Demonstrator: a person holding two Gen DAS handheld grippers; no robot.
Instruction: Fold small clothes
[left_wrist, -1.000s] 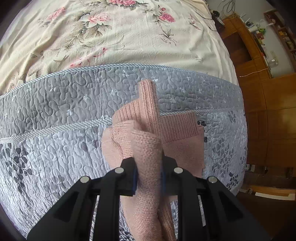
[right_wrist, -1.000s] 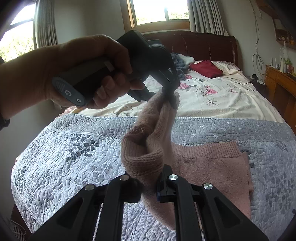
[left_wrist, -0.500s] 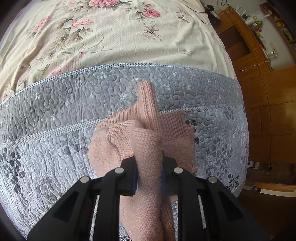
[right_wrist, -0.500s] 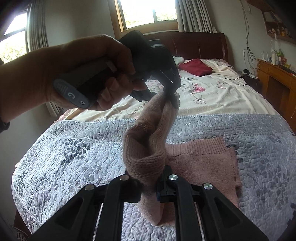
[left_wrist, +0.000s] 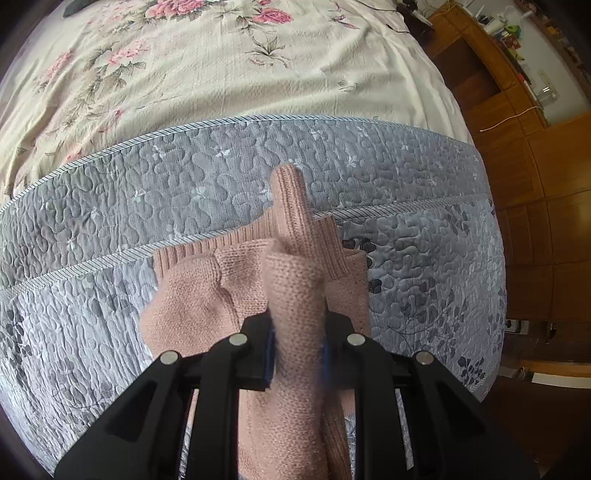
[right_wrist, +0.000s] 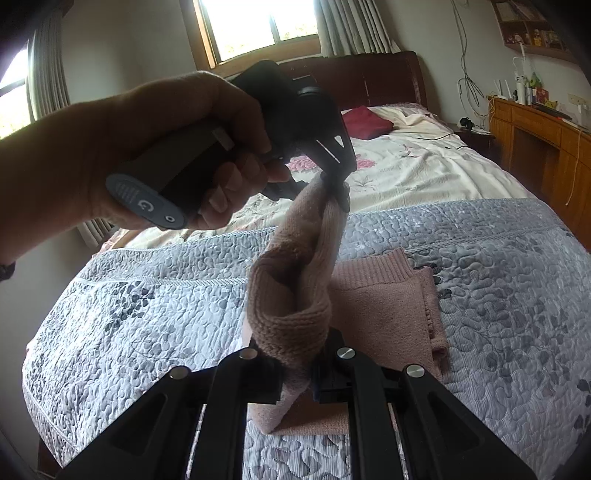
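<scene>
A small pink knitted sweater lies partly folded on the grey quilted blanket. One part of it is lifted off the bed between both grippers. My left gripper is shut on the knit, which bulges up between its fingers and over the flat sweater below. In the right wrist view the left gripper hangs above, held by a hand, pinching the upper end of the lifted strip. My right gripper is shut on the lower fold of that strip.
The grey blanket covers the foot of a bed with a cream floral sheet. A dark red garment lies near the headboard. A wooden cabinet stands along the right side, and the wooden floor lies beyond the bed's edge.
Both grippers kept their hold on the pink knit and carried it to the right over the flat part. The sweater underneath now looks narrower and sits further left in the left wrist view.
</scene>
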